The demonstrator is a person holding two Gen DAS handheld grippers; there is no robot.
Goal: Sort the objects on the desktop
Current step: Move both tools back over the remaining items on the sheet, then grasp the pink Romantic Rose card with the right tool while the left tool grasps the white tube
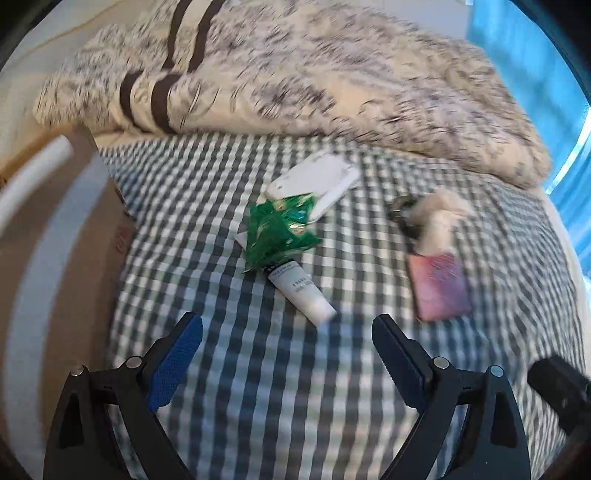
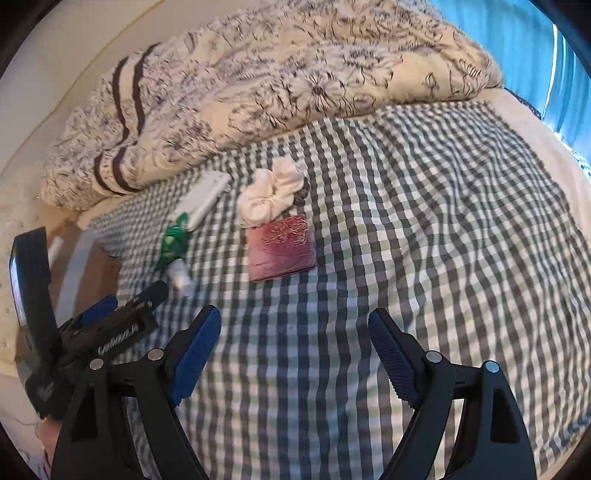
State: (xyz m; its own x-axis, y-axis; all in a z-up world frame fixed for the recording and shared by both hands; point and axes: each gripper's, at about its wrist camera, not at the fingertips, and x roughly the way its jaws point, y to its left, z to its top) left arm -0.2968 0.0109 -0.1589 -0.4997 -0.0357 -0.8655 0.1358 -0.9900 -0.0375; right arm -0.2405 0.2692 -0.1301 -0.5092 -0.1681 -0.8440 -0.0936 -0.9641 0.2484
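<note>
Several small items lie on a checked bedsheet (image 1: 295,387). In the blurred left wrist view I see a green foil packet (image 1: 280,229), a white tube (image 1: 301,291) just below it, a flat white box (image 1: 314,181), a pink booklet (image 1: 439,286) and a white scrunchie (image 1: 439,218). My left gripper (image 1: 288,332) is open and empty, just short of the tube. The right wrist view shows the pink booklet (image 2: 282,247), scrunchie (image 2: 269,192), white box (image 2: 205,197), packet (image 2: 173,240) and tube (image 2: 179,277). My right gripper (image 2: 293,325) hangs open and empty in front of the booklet.
A floral duvet (image 2: 295,74) is bunched along the far side of the bed. A brown cardboard box (image 1: 74,258) stands at the left edge, and a small dark item (image 2: 303,192) lies by the scrunchie. A blue curtain (image 2: 517,33) hangs at the far right.
</note>
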